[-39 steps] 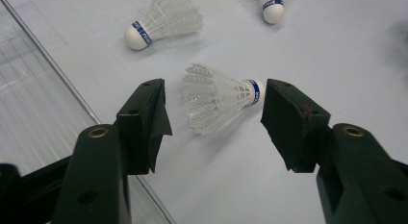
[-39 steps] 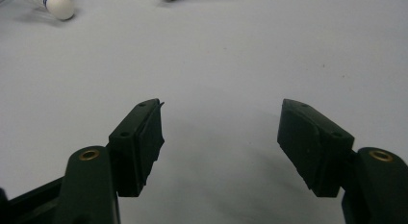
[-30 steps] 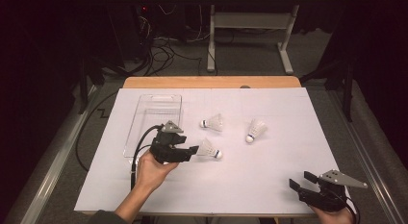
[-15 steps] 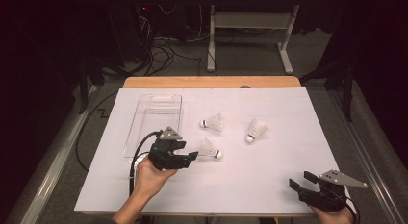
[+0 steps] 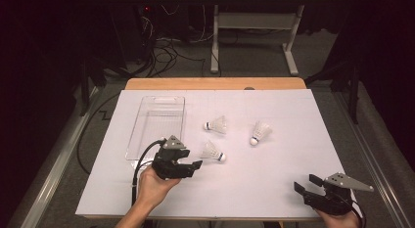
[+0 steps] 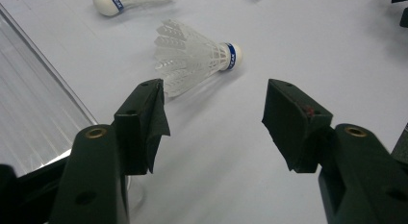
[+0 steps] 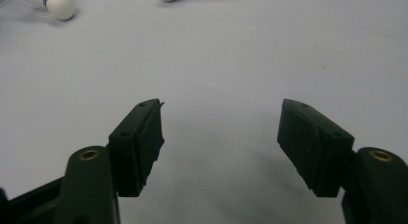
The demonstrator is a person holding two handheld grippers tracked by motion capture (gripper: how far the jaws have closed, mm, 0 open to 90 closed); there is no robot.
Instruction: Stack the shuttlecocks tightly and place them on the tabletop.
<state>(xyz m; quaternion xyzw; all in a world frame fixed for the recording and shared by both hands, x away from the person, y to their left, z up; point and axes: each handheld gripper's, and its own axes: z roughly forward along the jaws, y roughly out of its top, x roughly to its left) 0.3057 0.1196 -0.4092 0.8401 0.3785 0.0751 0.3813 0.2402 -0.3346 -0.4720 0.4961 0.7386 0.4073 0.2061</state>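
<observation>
Near the clear tray (image 5: pixel 147 121), I am drawing my left gripper (image 5: pixel 195 166) back from the nearest shuttlecock (image 5: pixel 213 152), jaws spread and empty; right gripper (image 5: pixel 302 184) waiting, jaws apart too.

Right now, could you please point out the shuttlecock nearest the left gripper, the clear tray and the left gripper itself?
nearest shuttlecock (image 6: pixel 192 56): left gripper view, on its white feather skirt.
clear tray (image 5: pixel 147 108): high view, on its far left rim.
left gripper (image 5: pixel 192 168): high view, midway between its open jaw tips.

White plastic-feathered shuttlecock (image 6: pixel 195 56); clear glossy plastic tray (image 5: pixel 157 124); matt white tabletop (image 5: pixel 274 179)
</observation>
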